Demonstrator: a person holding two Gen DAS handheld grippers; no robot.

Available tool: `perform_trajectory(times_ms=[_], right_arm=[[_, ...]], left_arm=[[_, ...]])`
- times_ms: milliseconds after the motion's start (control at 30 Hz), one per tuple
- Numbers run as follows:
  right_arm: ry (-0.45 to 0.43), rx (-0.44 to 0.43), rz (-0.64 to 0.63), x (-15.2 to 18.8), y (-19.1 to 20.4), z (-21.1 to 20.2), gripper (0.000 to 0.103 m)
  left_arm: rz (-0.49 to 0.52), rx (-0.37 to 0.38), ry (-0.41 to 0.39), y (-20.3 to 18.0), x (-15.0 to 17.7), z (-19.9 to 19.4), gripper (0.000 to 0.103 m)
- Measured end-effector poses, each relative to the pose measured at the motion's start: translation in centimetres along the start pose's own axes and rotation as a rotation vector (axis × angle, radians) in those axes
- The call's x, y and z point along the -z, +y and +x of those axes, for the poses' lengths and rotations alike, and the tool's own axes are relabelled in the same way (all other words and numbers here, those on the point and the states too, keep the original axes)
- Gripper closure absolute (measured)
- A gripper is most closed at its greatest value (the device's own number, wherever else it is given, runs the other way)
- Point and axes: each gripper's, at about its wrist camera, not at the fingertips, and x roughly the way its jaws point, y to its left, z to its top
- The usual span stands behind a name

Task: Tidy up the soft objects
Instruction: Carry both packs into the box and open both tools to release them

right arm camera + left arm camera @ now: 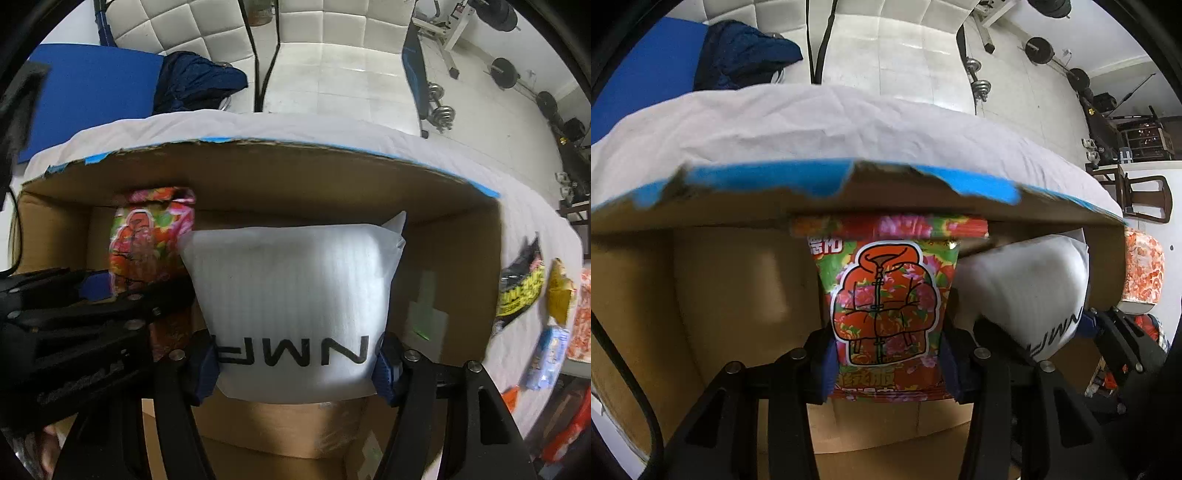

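Black letters reading roughly "NMF", upside down, mark the white foam pouch (pixel 295 295) clamped in the right gripper (pixel 297 363), while the left gripper (pixel 888 354) pinches a floral packet (pixel 886 306) printed with an orange jacket, both inside the open cardboard box (pixel 443 206) on the white-sheeted table (pixel 812 122).

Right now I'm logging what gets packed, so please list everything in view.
Floral red-and-green snack packet: one, held over the box, left side.
White foam pouch with black letters: one, held over the box, beside the packet.
Brown cardboard box with blue-taped rim: one, on the sheet.
White bed sheet: one, under the box.
Loose packets: several, black-yellow, blue, orange, on the sheet right of the box.
Dark blue garment: one, on the floor beyond.
Left tongs: shut on the packet.
Right tongs: clamp the pouch.
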Motion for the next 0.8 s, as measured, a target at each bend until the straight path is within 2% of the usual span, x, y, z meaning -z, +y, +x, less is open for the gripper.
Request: perform_trajectory(times_ms=[200,367,500,567,633,733,800], right_arm=[[0.037,-0.013,0.027,-0.1,-0.2,1.6,0.031],[0.033,-0.013,0.024,0.2,-0.2,1.3,0.025],[0.007,-0.020,0.026,0.7,0.0,0.1,0.019],[0.006,-0.015,0.026,1.1,0.1,-0.5,0.011],[-0.008,-0.014,0.027,1.7,0.2,-1.5,0.004],[-0.021,0.001,0.028,2.7,0.1,-3.0,0.004],[-0.031,0.011,0.028,3.2,0.4,-3.9,0.000]], left_arm=[[-0.025,0.001,0.036,0.3,-0.2,1.3,0.057],[-0.031,-0.009,0.050,-0.2,0.1,1.4,0.055],[-0.003,-0.064,0.025,-1.2,0.6,0.0,0.038],[0.004,-0.079,0.001,-1.4,1.0,-1.0,0.038],[0.003,-0.093,-0.035,-1.6,1.8,-2.5,0.027],[-0.004,-0.107,-0.084,-1.4,3.0,-4.4,0.017],[-0.010,-0.112,-0.125,-1.3,4.1,-5.7,0.012]])
